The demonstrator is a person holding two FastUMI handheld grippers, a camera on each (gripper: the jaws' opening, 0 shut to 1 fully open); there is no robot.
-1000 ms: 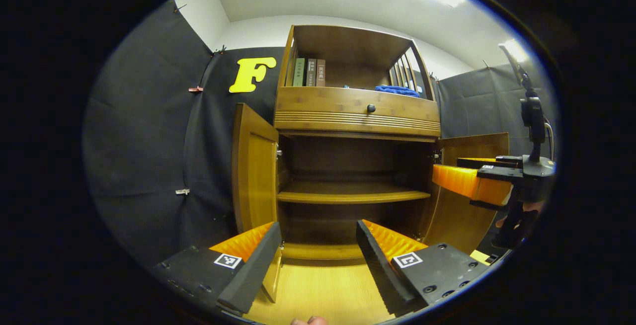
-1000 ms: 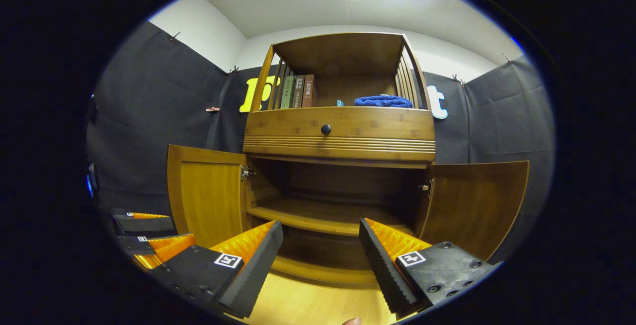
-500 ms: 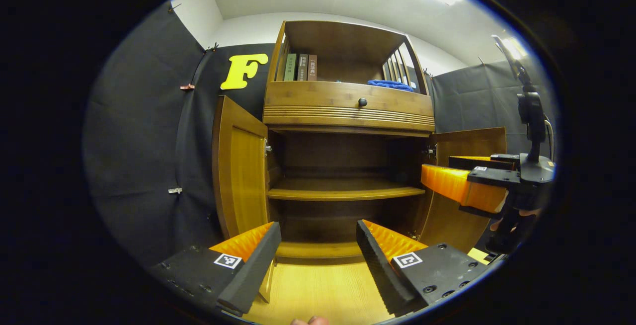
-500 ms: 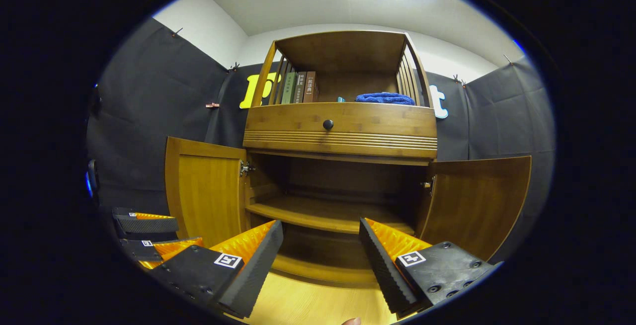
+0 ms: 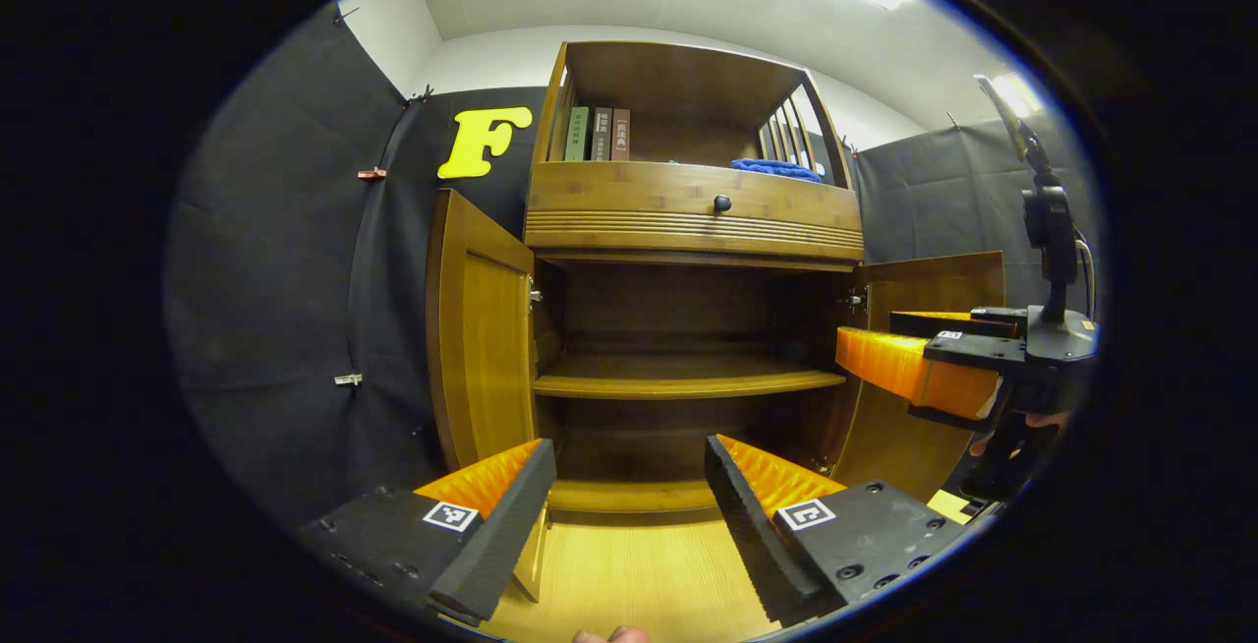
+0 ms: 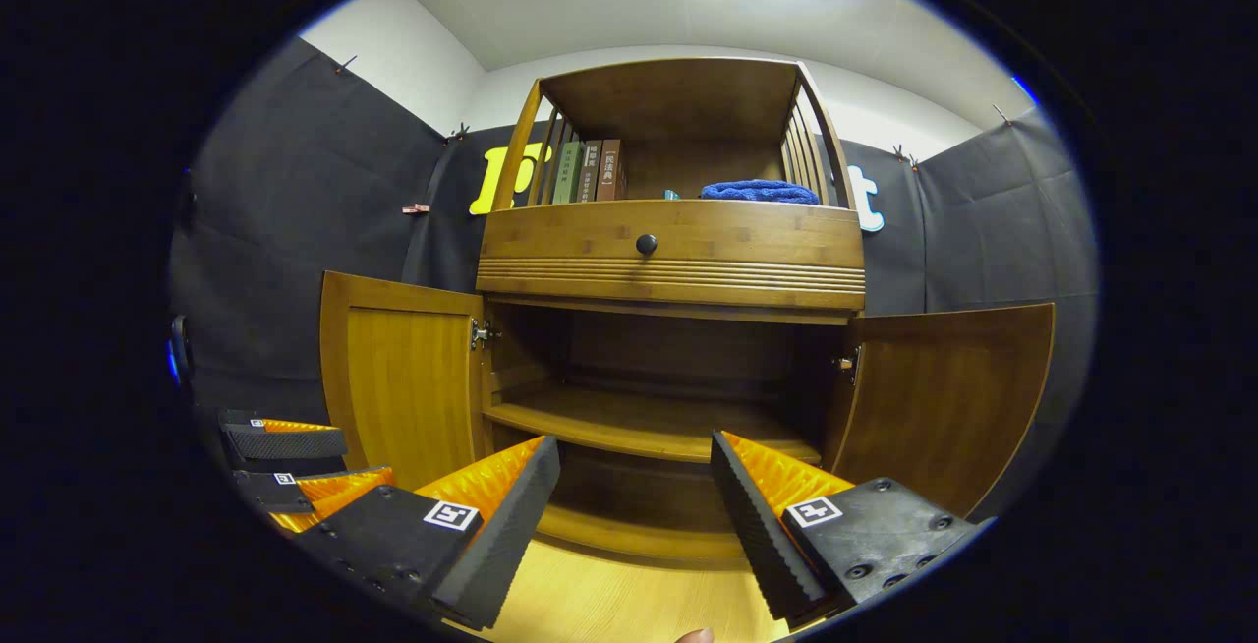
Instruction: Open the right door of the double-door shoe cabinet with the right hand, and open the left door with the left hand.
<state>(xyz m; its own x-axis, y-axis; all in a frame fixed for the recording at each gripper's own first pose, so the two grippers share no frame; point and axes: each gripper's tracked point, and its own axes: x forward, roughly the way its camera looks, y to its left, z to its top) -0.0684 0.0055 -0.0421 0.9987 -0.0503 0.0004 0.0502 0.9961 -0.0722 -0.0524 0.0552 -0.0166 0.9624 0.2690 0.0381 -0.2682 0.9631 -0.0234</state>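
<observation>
The wooden shoe cabinet (image 5: pixel 688 220) (image 6: pixel 668 250) stands ahead with both lower doors swung wide. Its left door (image 5: pixel 477 328) (image 6: pixel 403 378) and right door (image 5: pixel 929 274) (image 6: pixel 948 397) stand apart from both grippers. The inner shelf (image 5: pixel 688 382) (image 6: pixel 649 427) is bare. My left gripper (image 5: pixel 629 496) is open in front of the cabinet's base, nothing between its fingers; it also appears low at the left of the right gripper view (image 6: pixel 295 466). My right gripper (image 6: pixel 634 500) is open and holds nothing; in the left gripper view it hangs at the right (image 5: pixel 919 353), before the right door.
A drawer with a dark knob (image 6: pixel 646 244) sits above the doors. On the top shelf stand three books (image 6: pixel 588 171) and a blue cloth (image 6: pixel 759 192). Light wooden floor (image 5: pixel 639 574) lies before the cabinet. Black cloth walls close both sides.
Both grippers stay open and almost still. The left gripper's view has shifted slightly, so the left door appears a little farther left than a second ago.
</observation>
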